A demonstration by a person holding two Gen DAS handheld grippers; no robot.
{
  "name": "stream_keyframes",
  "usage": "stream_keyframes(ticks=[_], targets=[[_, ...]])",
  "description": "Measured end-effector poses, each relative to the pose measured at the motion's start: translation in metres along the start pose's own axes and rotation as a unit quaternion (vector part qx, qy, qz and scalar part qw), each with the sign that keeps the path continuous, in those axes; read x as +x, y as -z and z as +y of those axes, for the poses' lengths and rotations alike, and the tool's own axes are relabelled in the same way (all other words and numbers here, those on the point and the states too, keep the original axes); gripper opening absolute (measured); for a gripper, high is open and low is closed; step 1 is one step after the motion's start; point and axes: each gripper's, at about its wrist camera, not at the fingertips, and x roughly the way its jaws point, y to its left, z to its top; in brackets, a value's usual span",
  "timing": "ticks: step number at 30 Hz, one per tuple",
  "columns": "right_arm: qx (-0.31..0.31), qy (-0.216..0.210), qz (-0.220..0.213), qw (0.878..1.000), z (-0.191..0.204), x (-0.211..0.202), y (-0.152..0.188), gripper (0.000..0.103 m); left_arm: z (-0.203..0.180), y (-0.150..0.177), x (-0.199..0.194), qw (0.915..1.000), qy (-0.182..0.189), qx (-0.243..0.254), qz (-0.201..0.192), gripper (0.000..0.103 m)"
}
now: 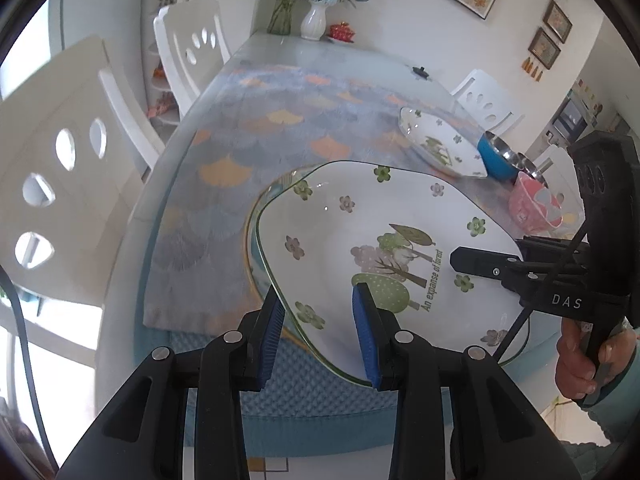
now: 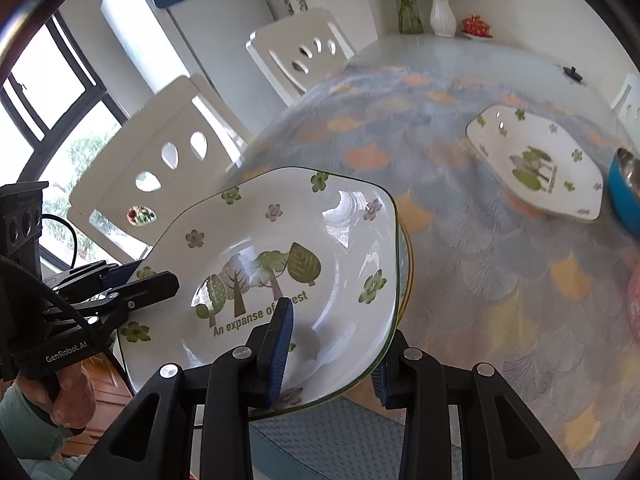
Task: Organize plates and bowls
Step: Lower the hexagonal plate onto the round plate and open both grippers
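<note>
A white square plate [image 1: 360, 232] [image 2: 280, 240], printed with trees and small flowers, hangs low over the near end of the table, held from two sides. My left gripper [image 1: 319, 334] [image 2: 156, 280] is shut on its near rim, one blue pad above and one below. On the opposite rim my right gripper [image 2: 330, 360] [image 1: 484, 264] is shut the same way. A yellow-rimmed plate [image 1: 250, 240] [image 2: 406, 280] peeks out just under it. Farther back on the patterned cloth lies a matching floral plate [image 1: 440, 144] [image 2: 536, 164], with a blue bowl [image 1: 494, 156] [image 2: 622, 196] and a pink bowl [image 1: 532, 204] beside it.
White chairs [image 1: 72, 184] [image 2: 160, 168] line the table's left side. A white vase of flowers [image 1: 314, 20] and a red lidded pot [image 1: 342, 32] stand at the far end. A blue textured mat [image 1: 320, 384] covers the near edge.
</note>
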Motion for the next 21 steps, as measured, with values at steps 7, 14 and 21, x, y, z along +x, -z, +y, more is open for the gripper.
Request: stream_keyframes(ticks=[7,14,21], targets=[[0.005,0.009,0.029,1.0,-0.007,0.023,-0.001,0.033,0.008,0.004,0.021,0.9997,0.001,-0.017,0.018,0.032],[0.014,0.015,0.04,0.999,-0.011,0.029,-0.01,0.033,0.01,0.0,0.021,0.9997,0.0,-0.02,0.013,0.031],[0.095,-0.004,0.062,0.993,-0.033,0.034,-0.024,0.035,0.009,0.001,0.018,0.9998,0.002,-0.016,0.01,0.031]])
